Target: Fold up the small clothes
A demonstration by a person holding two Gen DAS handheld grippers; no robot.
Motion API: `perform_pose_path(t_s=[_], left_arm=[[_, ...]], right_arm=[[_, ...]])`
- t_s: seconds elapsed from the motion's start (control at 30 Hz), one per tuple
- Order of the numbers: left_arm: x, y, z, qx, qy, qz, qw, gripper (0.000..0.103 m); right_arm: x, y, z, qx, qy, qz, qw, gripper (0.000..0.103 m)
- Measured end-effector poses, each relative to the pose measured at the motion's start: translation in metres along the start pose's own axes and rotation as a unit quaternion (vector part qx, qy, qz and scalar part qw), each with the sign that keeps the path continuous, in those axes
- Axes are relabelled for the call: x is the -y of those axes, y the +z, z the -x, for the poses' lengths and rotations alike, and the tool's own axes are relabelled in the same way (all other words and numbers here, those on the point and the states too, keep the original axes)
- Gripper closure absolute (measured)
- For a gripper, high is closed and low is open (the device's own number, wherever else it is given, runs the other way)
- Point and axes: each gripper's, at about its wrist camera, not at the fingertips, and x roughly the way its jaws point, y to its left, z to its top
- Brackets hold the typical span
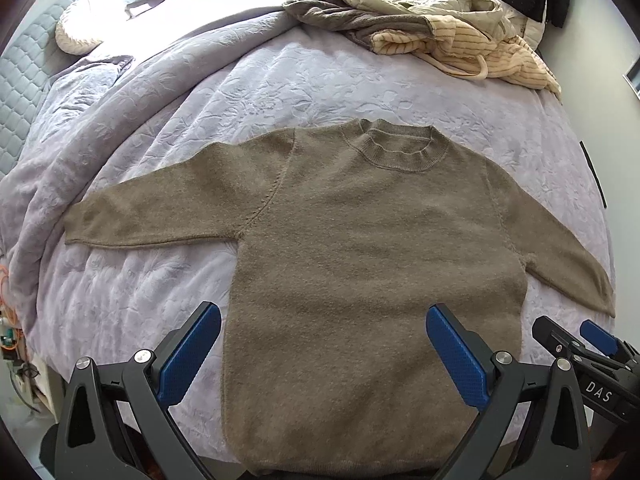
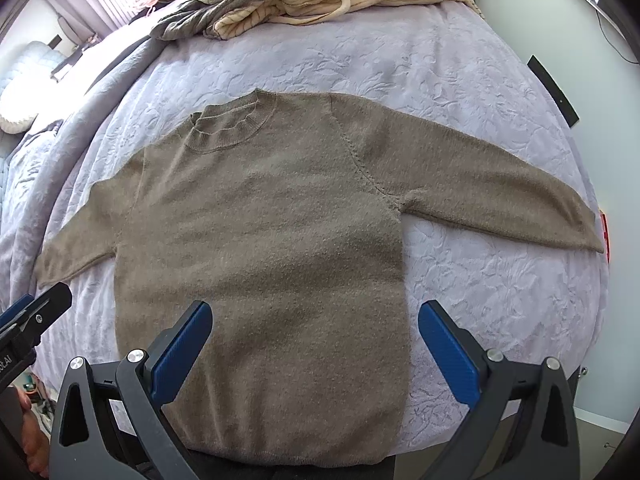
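Left gripper (image 1: pixel 324 354): jaws wide apart, empty, above the hem's left part. Right gripper (image 2: pixel 316 350): likewise spread, empty, over the hem's right part. Brown sweater (image 1: pixel 360 248): flat, front up, sleeves out, collar far, on the lilac bedspread (image 1: pixel 280 76). Unfolded heap of clothes (image 1: pixel 432 28) beyond. Advice: pinch each sleeve near its cuff, lay it across the body smoothly before halving.
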Motion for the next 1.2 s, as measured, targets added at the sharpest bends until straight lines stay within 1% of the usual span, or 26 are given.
perform_pose_path(t_s=[0.27,1.2], left_arm=[[-0.0014,0.0000,0.0012,-0.001,-0.001,0.002,1.0000,0.000],[-0.0070,-0.0041,-0.0028,-0.014,-0.006,0.009,0.9998,0.000]], right_arm=[[-0.0002,-0.0012,0.0028,0.005,0.000,-0.001,1.000,0.000],[-0.0007,-0.0070,0.0017,0.000,-0.010,0.001,1.000,0.000]])
